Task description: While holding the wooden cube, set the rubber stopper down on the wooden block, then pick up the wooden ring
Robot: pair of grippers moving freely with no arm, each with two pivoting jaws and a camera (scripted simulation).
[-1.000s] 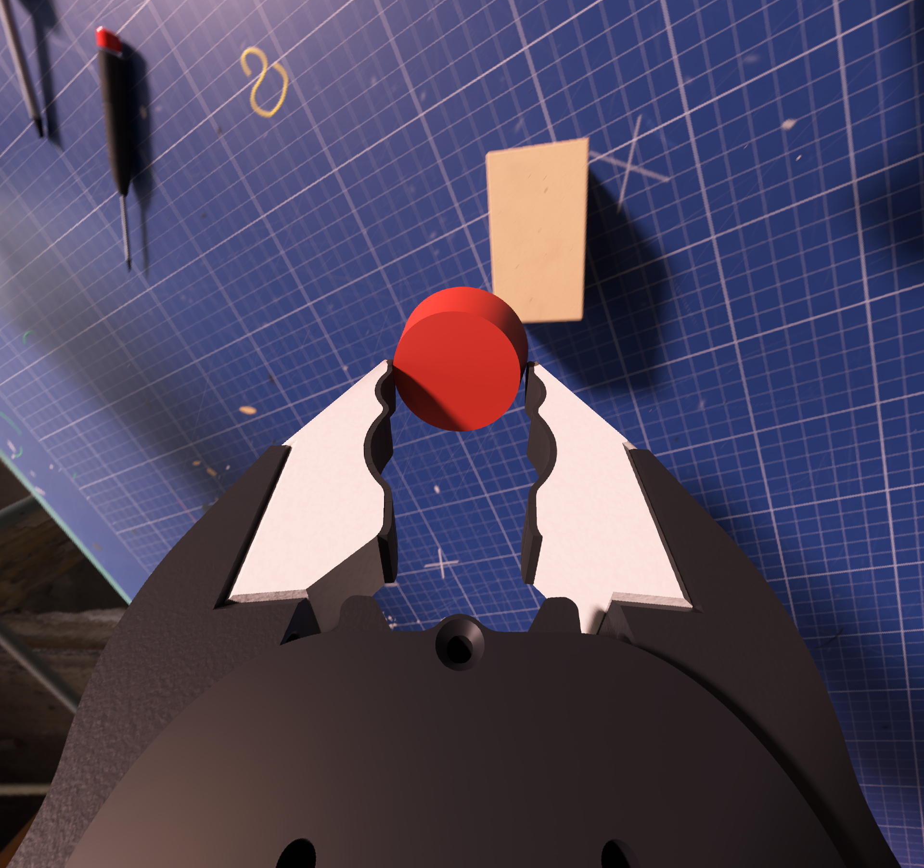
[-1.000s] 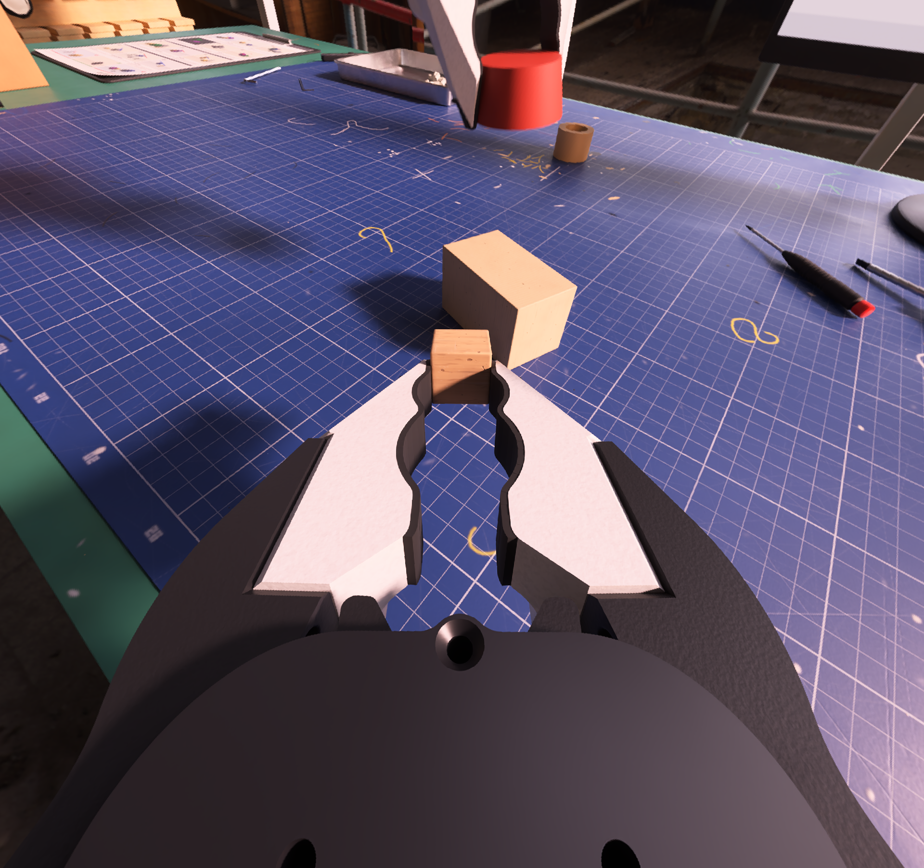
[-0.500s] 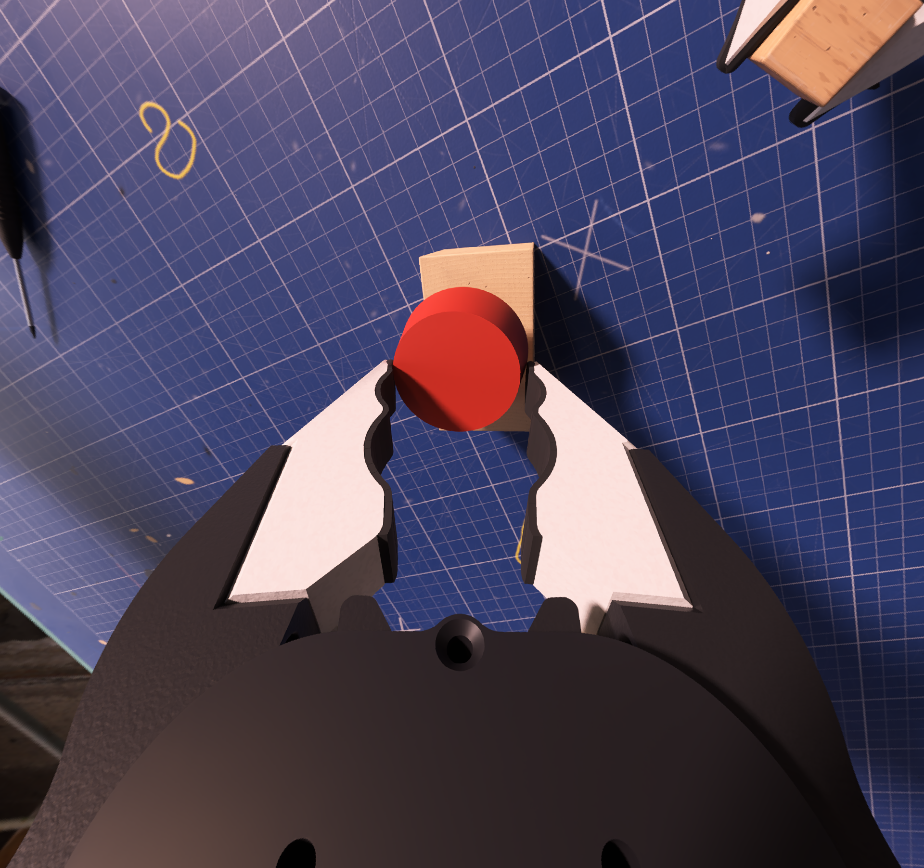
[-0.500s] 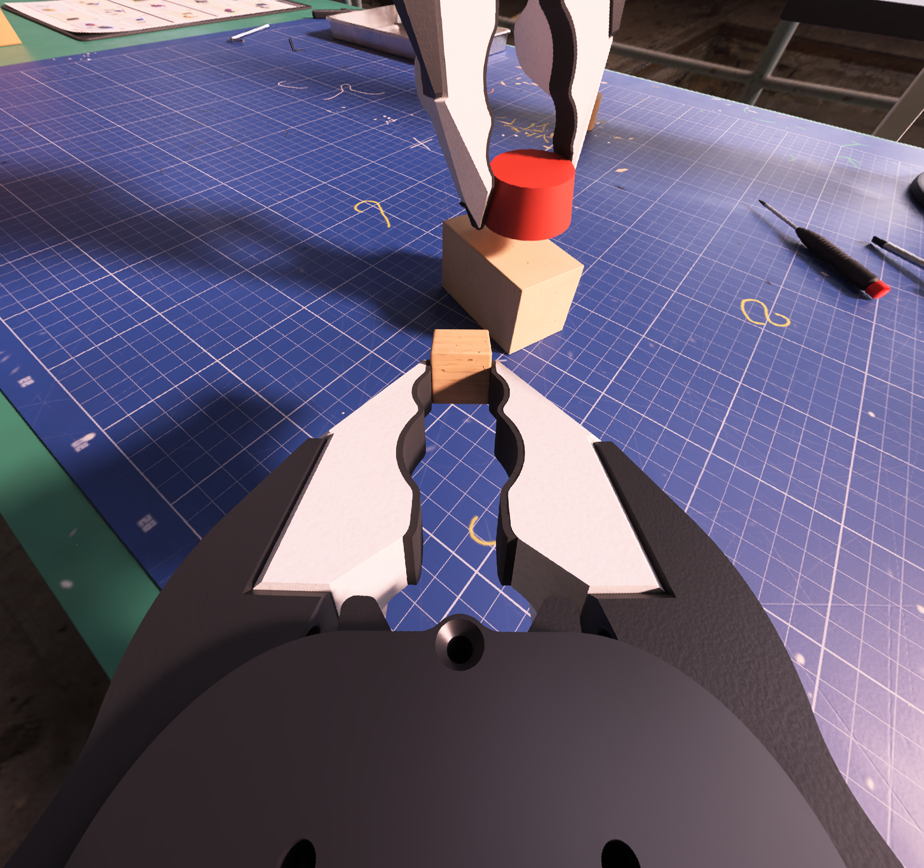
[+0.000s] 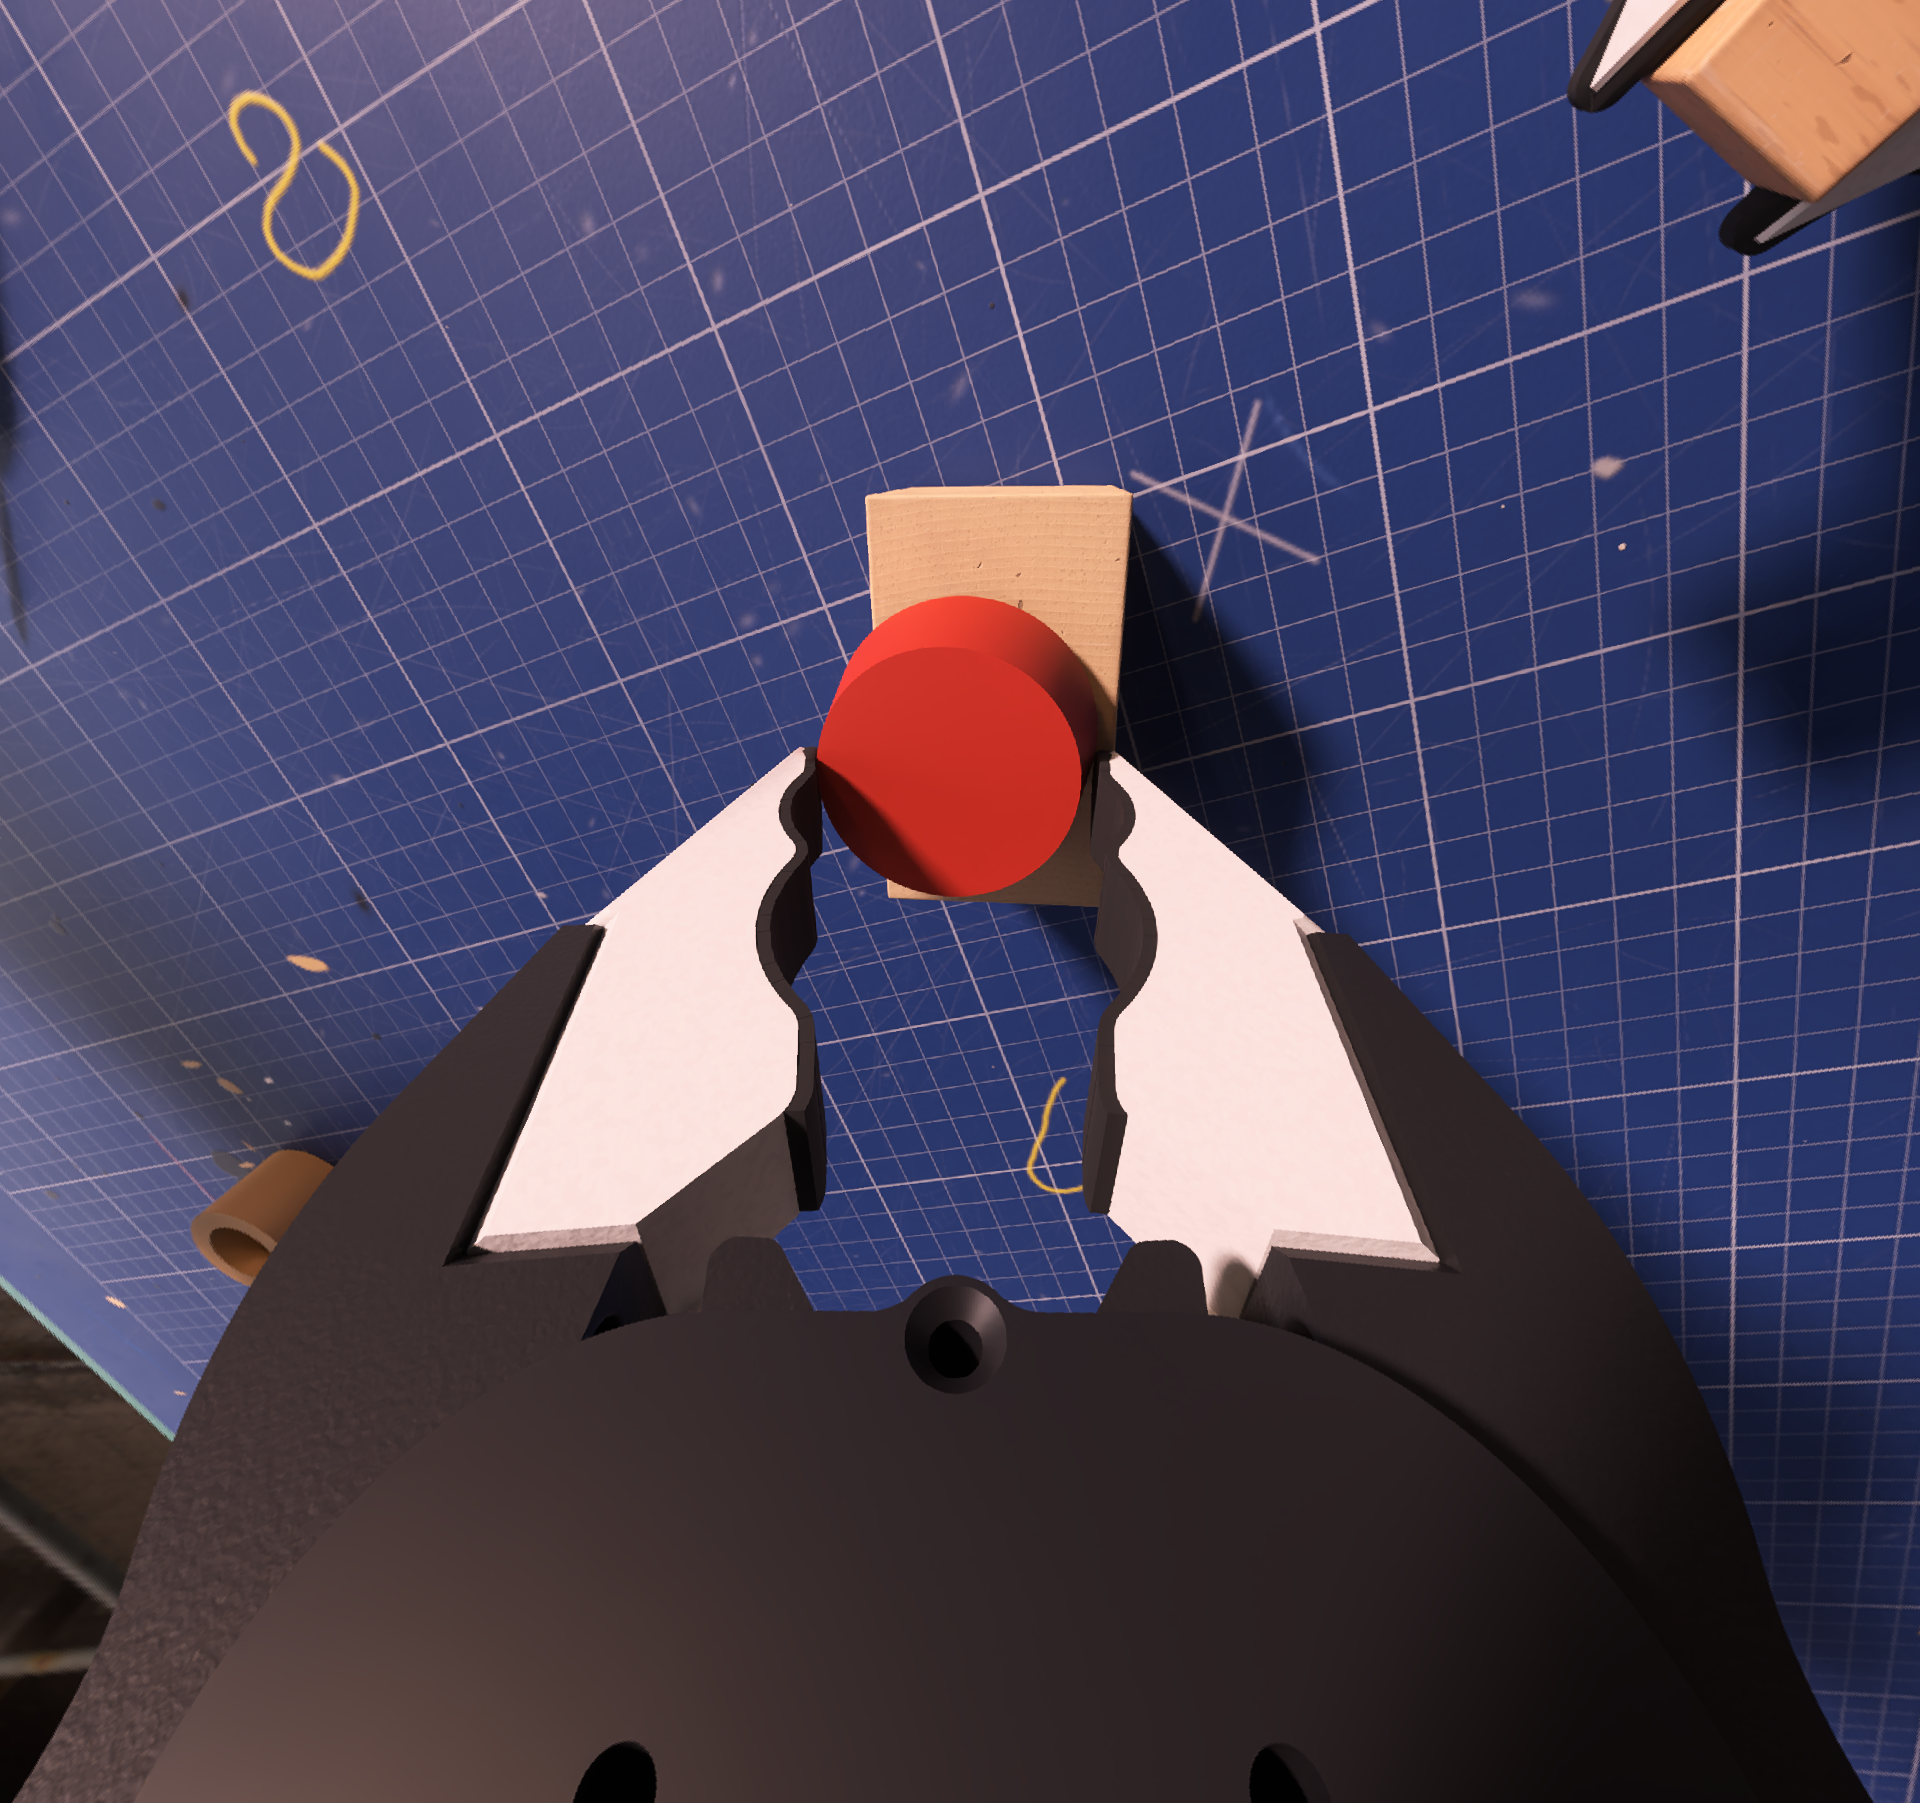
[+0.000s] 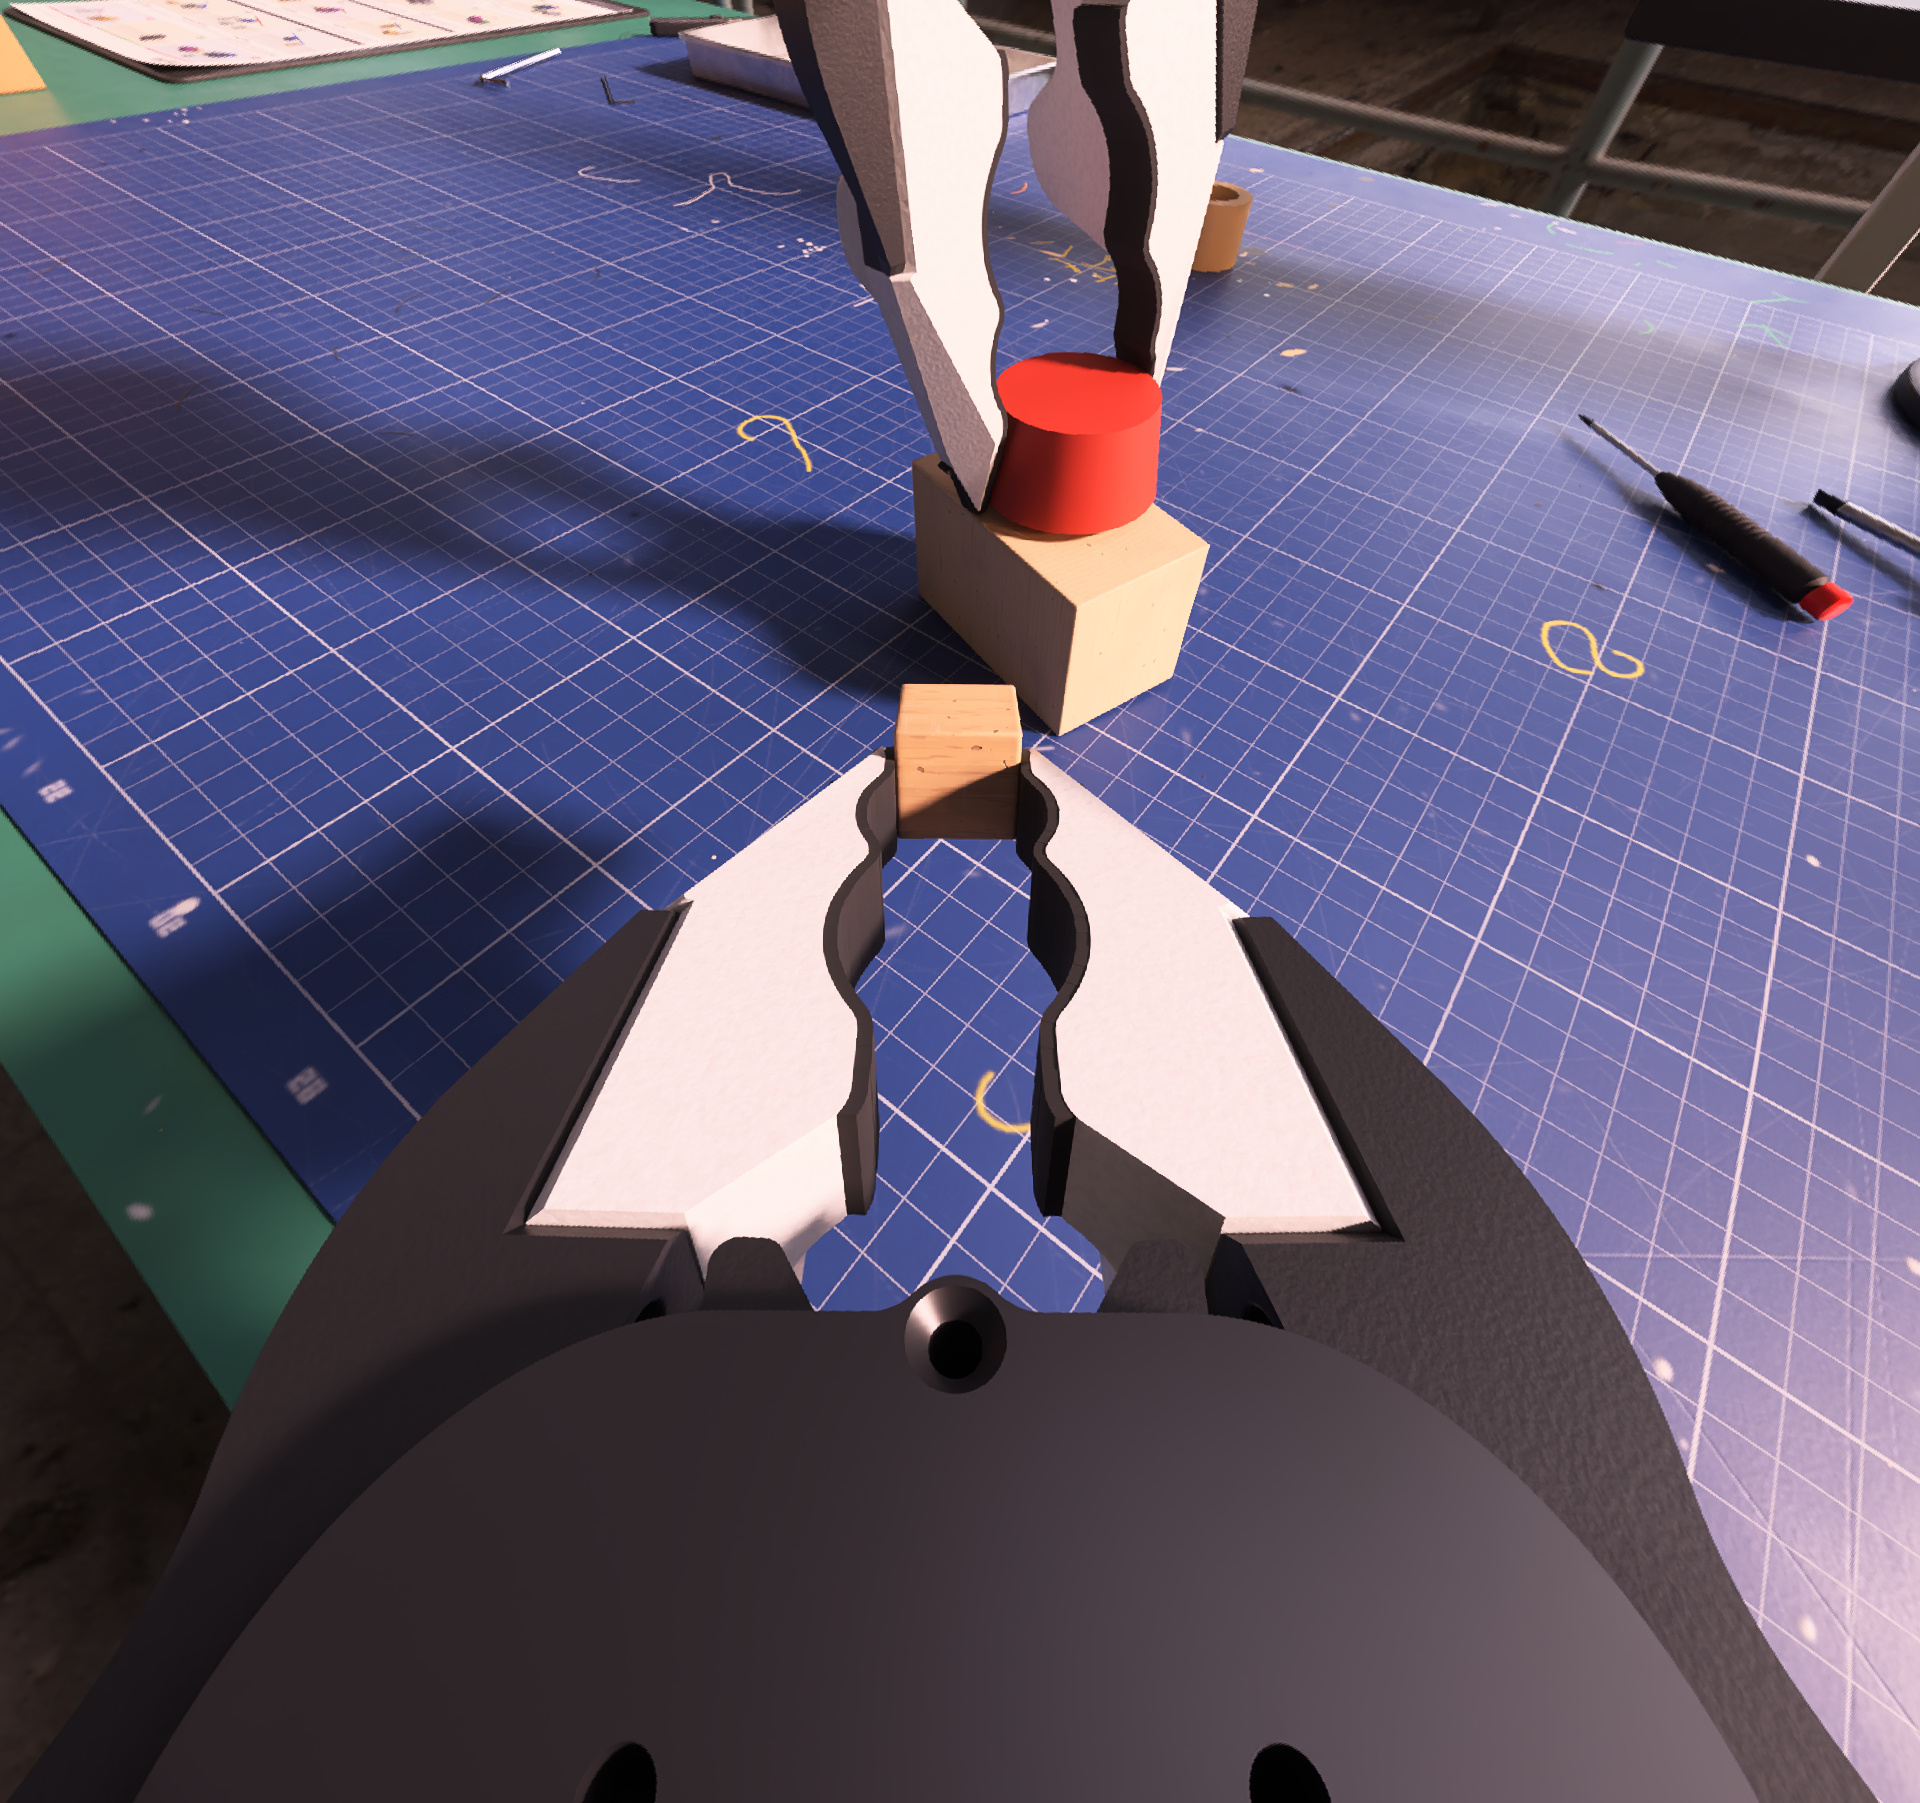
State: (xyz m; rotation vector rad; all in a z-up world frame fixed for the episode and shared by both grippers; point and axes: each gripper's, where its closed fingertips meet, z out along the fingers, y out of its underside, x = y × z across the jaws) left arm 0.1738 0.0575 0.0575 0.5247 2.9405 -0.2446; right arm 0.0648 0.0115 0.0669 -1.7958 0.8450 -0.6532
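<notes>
In the right wrist view, the right gripper (image 6: 957, 766) fills the lower frame, its white fingers clamped on a small pale wooden cube (image 6: 957, 758) at frame centre, held above a blue gridded cutting mat (image 6: 416, 527). Just beyond, a larger light wooden block (image 6: 1070, 600) rests on the mat. A red round rubber stopper (image 6: 1078, 444) sits on the block's top, with the left gripper (image 6: 1060, 423) reaching down from the top of the frame and its fingers closed against the stopper's sides. Farther back, upper right of centre, a small brown wooden ring (image 6: 1222, 224) stands on the mat, partly hidden. A black screwdriver with a red tip (image 6: 1735, 538) lies at the right edge.
</notes>
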